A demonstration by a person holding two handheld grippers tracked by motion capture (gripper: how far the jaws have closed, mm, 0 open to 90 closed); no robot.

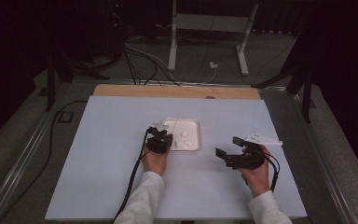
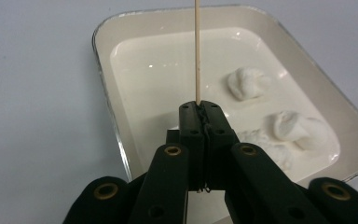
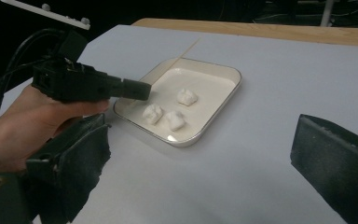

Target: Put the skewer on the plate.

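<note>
At the centre of the high view, a person's left gripper (image 1: 161,137) hangs over the near left edge of a white square dish (image 1: 192,125), its jaws clamped tight on a thin wooden skewer (image 2: 197,51). In the left gripper view the skewer rises straight from the closed jaws at mid-frame to the top edge, crossing the dish's glossy floor. Three white marshmallows (image 2: 247,83) lie in the right half of that frame, apart from the skewer: one at mid-right, two close together towards the lower right, near the dish's rim.

In the right gripper view, the left gripper comes in from the upper left, held in a hand (image 3: 25,123), with the skewer slanting up and to the right above the dish's far left corner. The three marshmallows sit clustered in the near half of the dish at the centre of that frame.

The right gripper (image 1: 230,149) is right of centre in the high view, on the pale blue table cover (image 1: 112,140), well apart from the dish. Its jaws stand wide open with nothing between them, one at the lower left and one at the lower right of its own view.
</note>
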